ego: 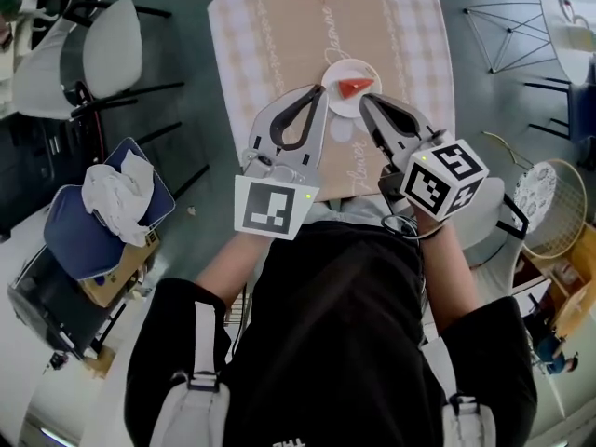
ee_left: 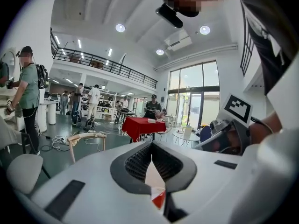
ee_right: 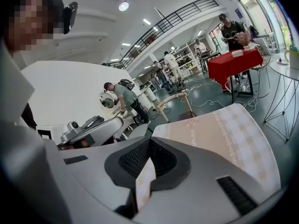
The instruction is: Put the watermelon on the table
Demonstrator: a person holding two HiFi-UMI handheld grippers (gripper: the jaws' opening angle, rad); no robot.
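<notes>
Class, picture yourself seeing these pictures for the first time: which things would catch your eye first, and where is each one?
The red watermelon slice stands out, lying on a white plate at the near side of the beige checked table. Just above the plate hang the left claw and the right claw, both shut and empty. Off to the left, a crumpled white cloth lies on a blue chair.

We hold left gripper (ego: pixel 319 89) and right gripper (ego: pixel 365 101) side by side out front. Both jaws closed, tips angled slightly down.
</notes>
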